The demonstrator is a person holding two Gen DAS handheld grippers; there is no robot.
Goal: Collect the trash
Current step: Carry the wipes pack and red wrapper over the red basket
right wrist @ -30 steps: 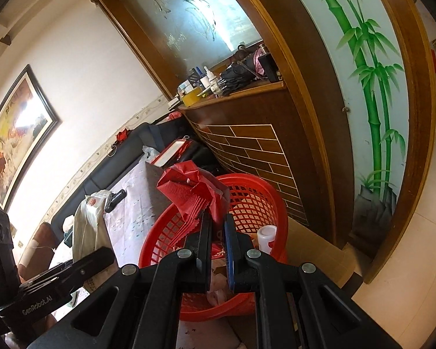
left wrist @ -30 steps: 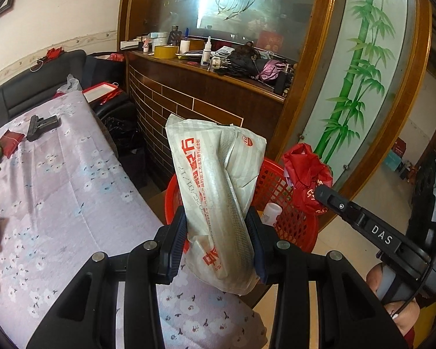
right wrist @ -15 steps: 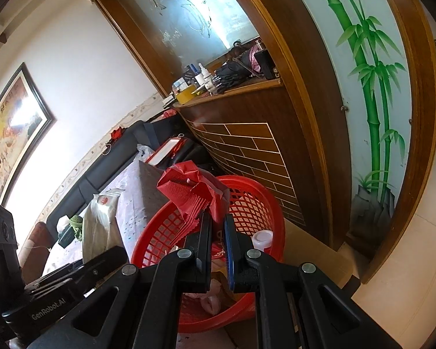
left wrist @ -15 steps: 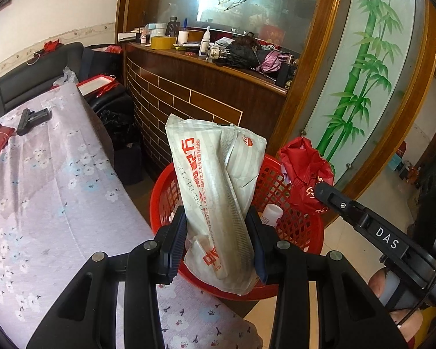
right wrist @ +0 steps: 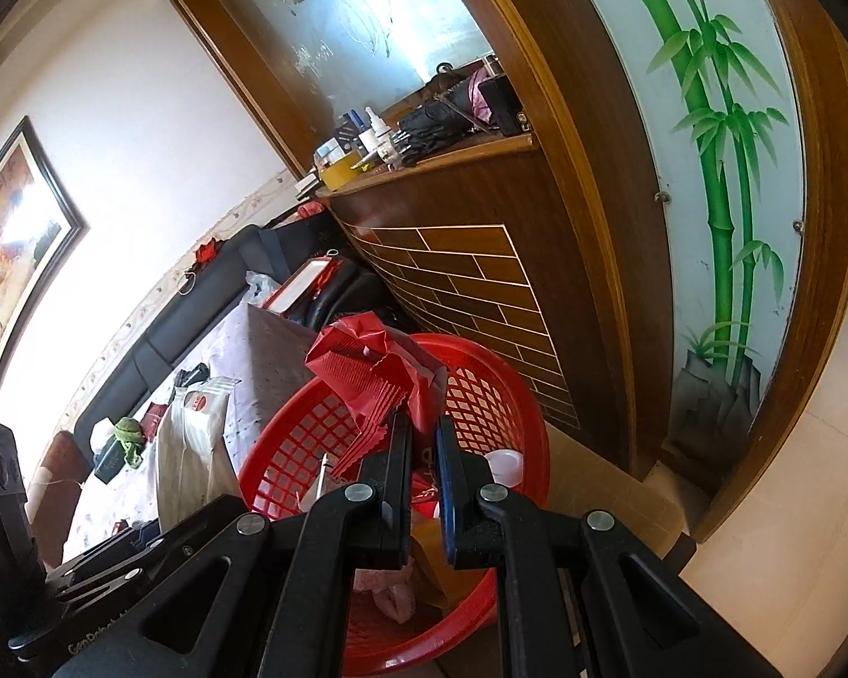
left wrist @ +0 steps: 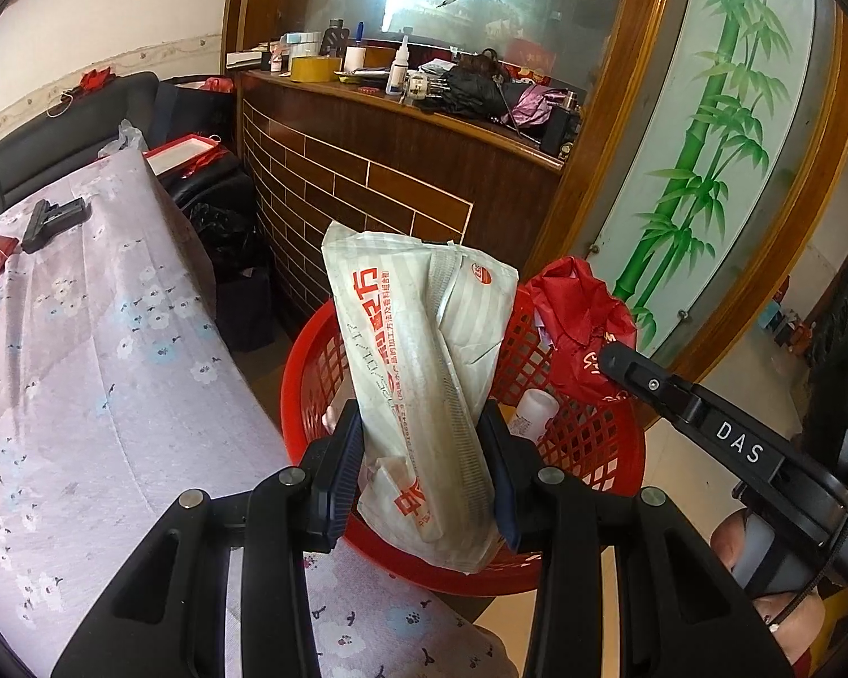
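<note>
Both claws have drifted over the red basket (left wrist: 605, 440). Left claw (left wrist: 424, 469) pinches the white packet (left wrist: 424, 361), right claw (right wrist: 423, 452) the red wrapper (right wrist: 379, 367); neither is dropped yet. Scraps remain on the table (left wrist: 85, 350).

A table under a pale lilac flowered cloth (left wrist: 113, 373) fills the lower left. At upper centre, a brown wooden counter with a brick-pattern front (left wrist: 379, 181) carries a roll of yellow tape (left wrist: 315, 68). A frosted glass panel painted with green bamboo (left wrist: 701, 152) stands right.
</note>
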